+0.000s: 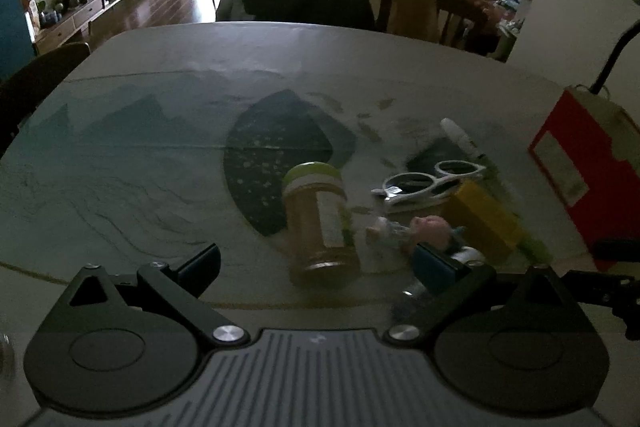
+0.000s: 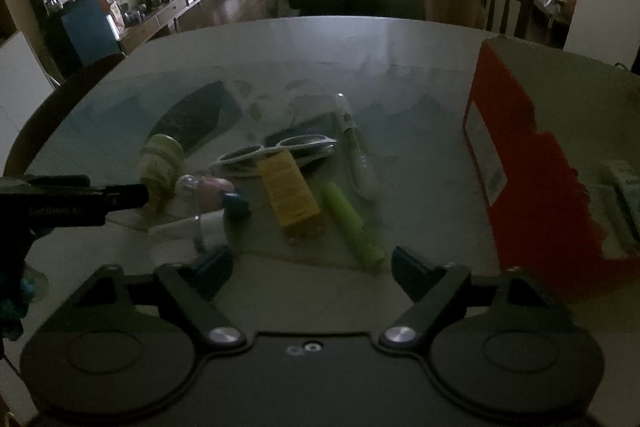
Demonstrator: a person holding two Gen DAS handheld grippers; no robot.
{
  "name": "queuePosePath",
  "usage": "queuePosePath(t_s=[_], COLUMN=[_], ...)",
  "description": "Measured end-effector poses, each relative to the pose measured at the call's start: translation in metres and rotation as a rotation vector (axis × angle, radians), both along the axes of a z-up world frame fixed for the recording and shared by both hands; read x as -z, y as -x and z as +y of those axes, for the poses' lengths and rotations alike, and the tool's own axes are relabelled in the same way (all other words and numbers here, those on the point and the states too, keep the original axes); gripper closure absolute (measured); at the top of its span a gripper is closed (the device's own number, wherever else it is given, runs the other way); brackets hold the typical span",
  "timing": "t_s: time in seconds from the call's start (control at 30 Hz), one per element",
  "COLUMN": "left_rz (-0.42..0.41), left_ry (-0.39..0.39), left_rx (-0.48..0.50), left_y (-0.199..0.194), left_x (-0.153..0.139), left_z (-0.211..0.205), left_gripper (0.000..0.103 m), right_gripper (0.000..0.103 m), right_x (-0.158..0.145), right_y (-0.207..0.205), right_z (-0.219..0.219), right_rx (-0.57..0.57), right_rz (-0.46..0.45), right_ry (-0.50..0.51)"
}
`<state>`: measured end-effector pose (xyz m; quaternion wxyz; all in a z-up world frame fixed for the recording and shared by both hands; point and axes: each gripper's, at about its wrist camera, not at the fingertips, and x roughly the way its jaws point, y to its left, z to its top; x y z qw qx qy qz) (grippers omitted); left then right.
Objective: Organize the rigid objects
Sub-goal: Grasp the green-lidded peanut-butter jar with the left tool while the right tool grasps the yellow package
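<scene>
Left wrist view: we see the left gripper [image 1: 316, 263] w/ jaws spread wide, holding nothing, low over the table [image 1: 160, 75].
Jar: green-lidded jar [image 1: 320, 223] lies on its side betw. the fingers, lid pointing away.
Clutter right of jar: white sunglasses [image 1: 430, 183], yellow box [image 1: 482, 219], pink toy [image 1: 432, 231], white pen [image 1: 462, 139], all near each other.
Right wrist view: right gripper [image 2: 312, 267] also gaping, empty, above the table edge.
Ahead of it: green marker [image 2: 354, 227] just beside the yellow box.
Red box [image 2: 516, 155]: upright at the right, apart from the pile.
</scene>
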<state>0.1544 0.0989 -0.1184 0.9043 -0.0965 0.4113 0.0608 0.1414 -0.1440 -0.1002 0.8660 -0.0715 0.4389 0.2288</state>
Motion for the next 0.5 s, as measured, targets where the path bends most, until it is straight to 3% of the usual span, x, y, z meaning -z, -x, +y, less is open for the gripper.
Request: queuePosePath(t_s=[0.13,0.2,0.33,0.5], left_rz=[0.010,0.017,0.038,0.059], left_ry=[-0.006,-0.012,-0.002,0.013], left_rx=[-0.018,-0.034,-0.063,-0.084], left_y=[-0.012,-0.017,-0.028,-0.037], left_x=[0.008,0.012,0.019,0.025], left_z=[0.004,0.006,0.015,0.023], left_gripper=[0.000,0.000,0.000,0.001], right_gripper=[0.022,0.029,0.032,0.044], right_x=[0.006,0.009,0.010,0.015], right_y=[-0.015,-0.020,-0.028,-0.038], right_z=[0.008,0.012,0.022,0.029], right_rx=[-0.004,-0.023,-0.055,-0.076], right_rz=[0.009,0.021,0.017,0.024], right_ry=[0.008,0.011,0.019,0.035])
